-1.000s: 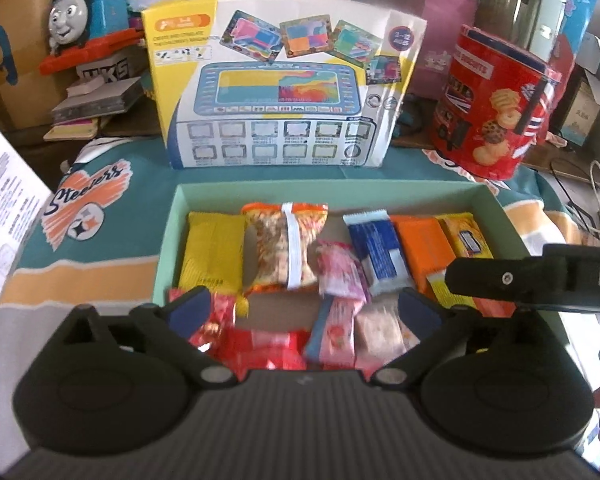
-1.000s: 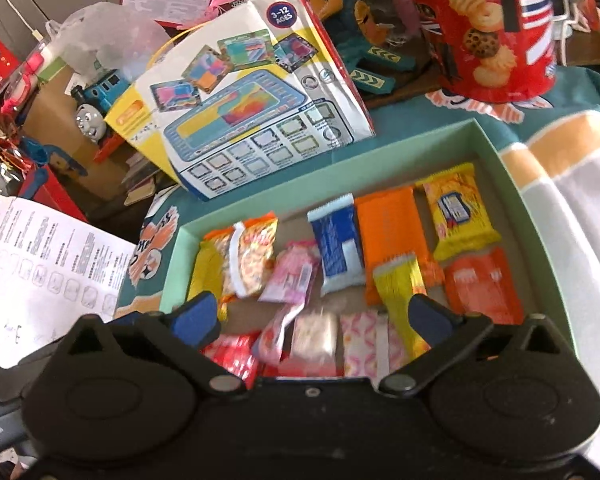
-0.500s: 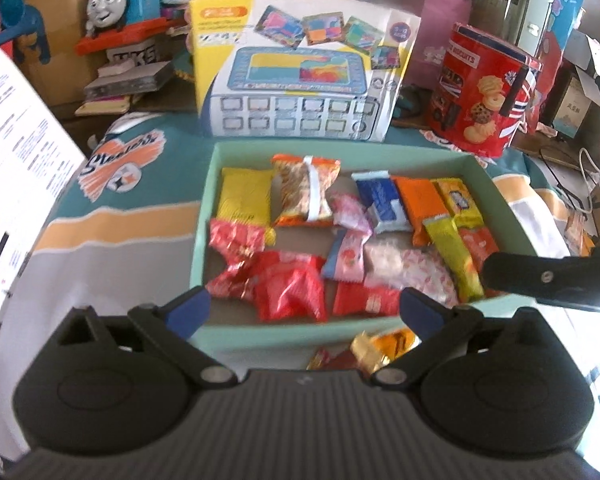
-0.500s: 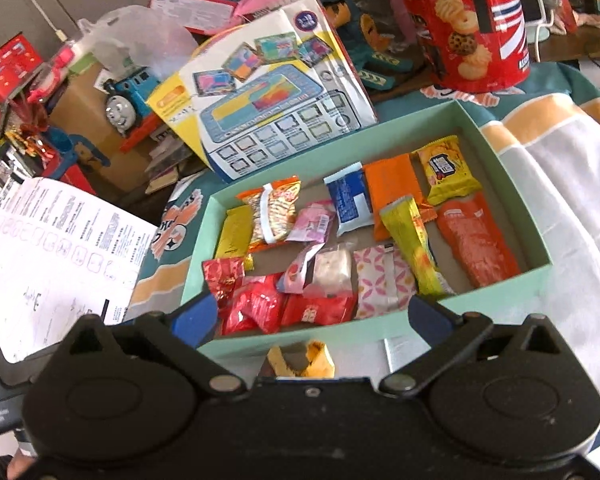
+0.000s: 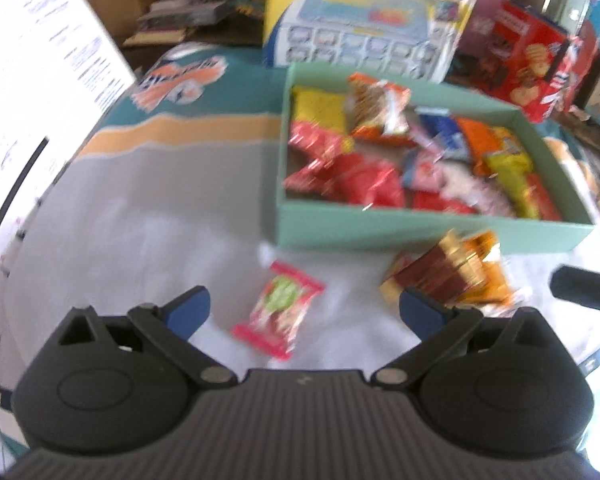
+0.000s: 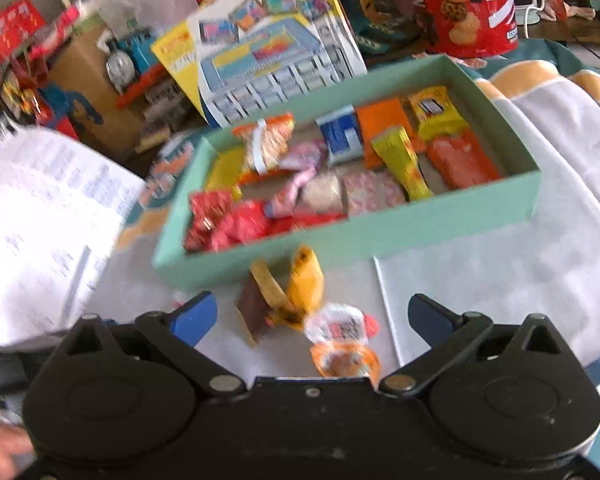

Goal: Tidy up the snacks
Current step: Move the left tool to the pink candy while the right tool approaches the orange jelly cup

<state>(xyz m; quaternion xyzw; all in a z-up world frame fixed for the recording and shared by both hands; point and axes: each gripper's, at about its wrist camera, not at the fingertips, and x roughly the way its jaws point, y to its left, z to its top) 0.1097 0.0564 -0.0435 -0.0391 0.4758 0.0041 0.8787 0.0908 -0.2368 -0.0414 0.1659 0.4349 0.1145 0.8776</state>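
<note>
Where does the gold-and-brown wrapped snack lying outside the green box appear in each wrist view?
Left wrist: gold-and-brown snack lies lower right, just beyond the open left gripper's right fingertip.
Right wrist: it lies centre, ahead of the open right gripper.
Shared landmark: the green box's near wall, directly behind it.

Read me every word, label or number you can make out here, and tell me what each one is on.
"ASS": red biscuit tin, lower right edge, cut off by the frame.
Toy box: round badge and panels too blurred to read.
White printed sheet: lines of print, illegible.
Blanket logo: script lettering, blurred.
Snack wrappers in the green box: unreadable.
</note>
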